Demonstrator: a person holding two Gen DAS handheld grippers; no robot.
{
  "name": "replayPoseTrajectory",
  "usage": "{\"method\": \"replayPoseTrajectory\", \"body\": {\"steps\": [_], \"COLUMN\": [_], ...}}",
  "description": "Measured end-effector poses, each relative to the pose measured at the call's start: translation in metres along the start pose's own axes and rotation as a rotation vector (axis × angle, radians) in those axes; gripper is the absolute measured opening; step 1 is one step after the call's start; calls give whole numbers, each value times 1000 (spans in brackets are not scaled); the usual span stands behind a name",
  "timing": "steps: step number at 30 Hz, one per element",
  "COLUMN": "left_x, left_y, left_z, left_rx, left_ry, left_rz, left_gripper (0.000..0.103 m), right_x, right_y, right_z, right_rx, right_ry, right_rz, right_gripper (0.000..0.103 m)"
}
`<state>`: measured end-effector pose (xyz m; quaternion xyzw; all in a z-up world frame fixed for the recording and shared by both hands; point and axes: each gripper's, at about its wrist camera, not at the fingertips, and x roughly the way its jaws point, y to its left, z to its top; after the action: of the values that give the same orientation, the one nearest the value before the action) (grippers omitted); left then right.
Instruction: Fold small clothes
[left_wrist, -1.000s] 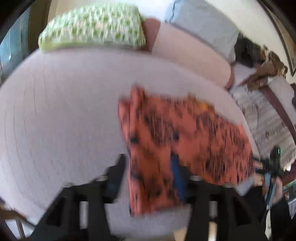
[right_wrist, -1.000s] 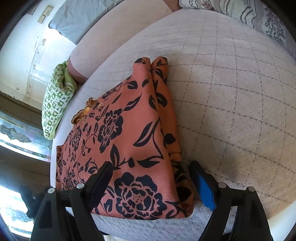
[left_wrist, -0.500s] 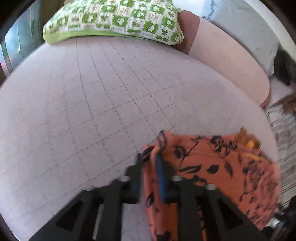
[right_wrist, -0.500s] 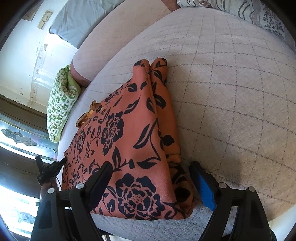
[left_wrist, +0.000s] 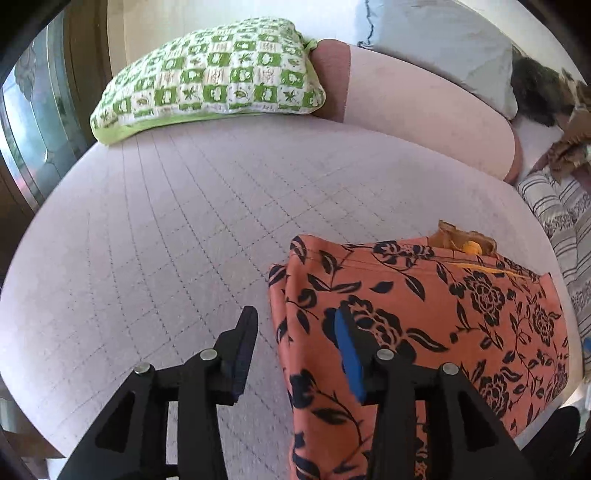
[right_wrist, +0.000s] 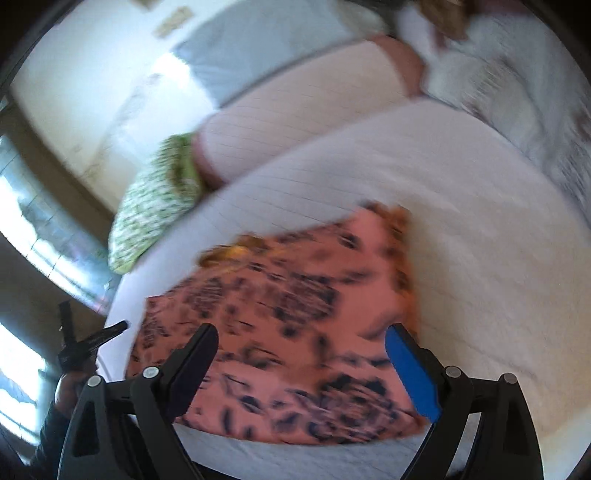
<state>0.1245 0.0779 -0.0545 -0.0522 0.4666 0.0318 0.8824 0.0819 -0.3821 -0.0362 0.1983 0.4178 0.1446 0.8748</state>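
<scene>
Lying flat on the quilted bed (left_wrist: 155, 258), the orange flowered garment (left_wrist: 424, 314) is already folded into a rough rectangle, and its long axis runs from the near left edge away to the right in the left wrist view. The left claw (left_wrist: 295, 339) stands over that near left edge: its blue finger is above the cloth, its black finger above the bare bed beside it. Its jaws are opening, and the cloth edge lies under the gap, but the pads do not press on it. The right claw (right_wrist: 301, 354) hangs above the other end of the garment (right_wrist: 288, 332), jaws wide and opening, with nothing held; this view is blurred, so the exact edge below it is probably the short side. The left claw is clearly the nearer one to a fold edge. A green checked pillow (left_wrist: 214, 81) lies well apart at the head.
</scene>
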Motion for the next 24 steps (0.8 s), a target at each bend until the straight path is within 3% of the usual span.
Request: {"method": "replayPoseTrajectory", "body": {"steps": [4, 5, 6, 7, 9, 12, 14, 16, 19, 21, 23, 24], "left_x": [1, 0, -1, -2, -4, -6, -8, -7, 21, 31, 25, 24], "left_y": [-4, -6, -6, -7, -9, -13, -17, -23, -31, -29, -32, -32], "left_z": [-2, -3, -5, -8, -11, -13, -16, -23, -43, -50, -48, -46], "left_rx": [1, -2, -6, -5, 7, 5, -6, 0, 53, 61, 83, 80], "left_ry": [10, 15, 19, 19, 20, 21, 14, -6, 67, 70, 59, 58], "left_rz": [-1, 0, -6, -6, 0, -6, -29, -57, -11, 13, 30, 24], "left_gripper": [44, 44, 44, 44, 44, 44, 55, 58, 58, 58, 58, 58], "right_x": [39, 56, 74, 81, 69, 50, 42, 46, 74, 104, 101, 93], "right_y": [9, 0, -19, -30, -33, -9, 4, 6, -12, -54, -79, -75], "right_z": [6, 2, -5, -9, -7, 9, 23, 37, 49, 48, 49, 55], "right_rx": [-17, 7, 59, 102, 143, 61, 15, 30, 86, 192, 358, 349], "right_ry": [97, 143, 198, 218, 164, 122, 90, 83, 130, 197, 159, 143], "right_rz": [57, 40, -52, -67, -36, -55, -12, 27, 86, -28, 49, 87], "right_gripper": [93, 93, 93, 88, 87, 87, 88, 88, 88, 85, 82, 82]}}
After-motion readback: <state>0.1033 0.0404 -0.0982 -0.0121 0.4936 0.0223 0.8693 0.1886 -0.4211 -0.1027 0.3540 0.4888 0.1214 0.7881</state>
